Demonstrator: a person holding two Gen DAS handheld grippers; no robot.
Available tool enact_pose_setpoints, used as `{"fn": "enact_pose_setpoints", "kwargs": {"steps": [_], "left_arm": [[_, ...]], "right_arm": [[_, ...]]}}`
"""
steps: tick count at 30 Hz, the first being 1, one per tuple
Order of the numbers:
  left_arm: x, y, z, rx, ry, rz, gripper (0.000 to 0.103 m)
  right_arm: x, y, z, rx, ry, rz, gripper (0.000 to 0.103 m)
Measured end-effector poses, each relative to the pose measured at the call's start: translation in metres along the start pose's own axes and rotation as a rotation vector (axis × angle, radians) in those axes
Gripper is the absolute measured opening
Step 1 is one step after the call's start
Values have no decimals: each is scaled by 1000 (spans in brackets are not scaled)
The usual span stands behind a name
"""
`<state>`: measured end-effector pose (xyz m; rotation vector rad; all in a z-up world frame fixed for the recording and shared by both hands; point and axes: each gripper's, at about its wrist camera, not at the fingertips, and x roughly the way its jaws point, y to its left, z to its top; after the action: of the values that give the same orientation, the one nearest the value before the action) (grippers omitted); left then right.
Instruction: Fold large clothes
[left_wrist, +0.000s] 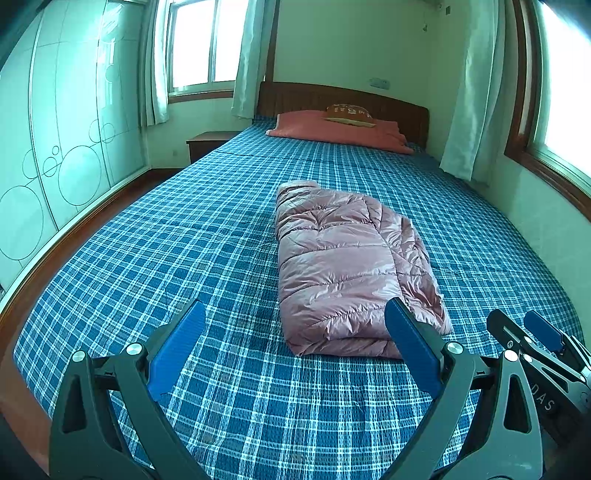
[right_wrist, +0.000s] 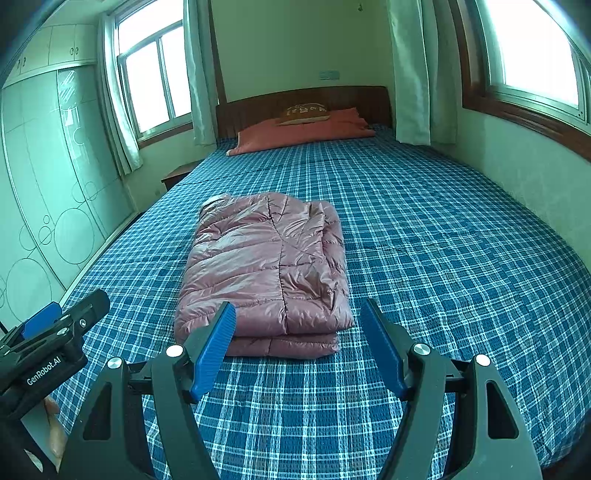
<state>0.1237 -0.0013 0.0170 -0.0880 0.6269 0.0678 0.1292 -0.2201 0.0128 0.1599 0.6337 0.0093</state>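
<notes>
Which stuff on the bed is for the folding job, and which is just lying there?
For the job:
- pink puffy jacket, already folded
- left hand-held gripper, open
- right hand-held gripper, open

Just lying about:
- orange pillow
- small brown cushion
- blue checked bedspread

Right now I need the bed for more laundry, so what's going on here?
A person holds a hand-held gripper in each hand over the plaid bed. The pink puffer jacket lies folded into a compact bundle on it. The left hand-held gripper and right hand-held gripper are both open, empty and short of the jacket. The folding looks done.
</notes>
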Motion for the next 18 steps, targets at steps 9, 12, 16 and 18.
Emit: {"fn": "enact_pose_setpoints", "kwargs": {"steps": [9,12,16,18], "left_arm": [[1,0,-2,-3,3,-1,97],[2,0,-4,-3,3,-1,97],[2,0,-4,-3,5,-2,97],[2,0,-5,-3,6,-3,97]], "right_arm": [[1,1,-2,-6,4,5,69],[1,1,-2,-7,5,4,69],[2,2,-3,-8,7,5,69],[3,2,-3,-9,7,5,69]]}}
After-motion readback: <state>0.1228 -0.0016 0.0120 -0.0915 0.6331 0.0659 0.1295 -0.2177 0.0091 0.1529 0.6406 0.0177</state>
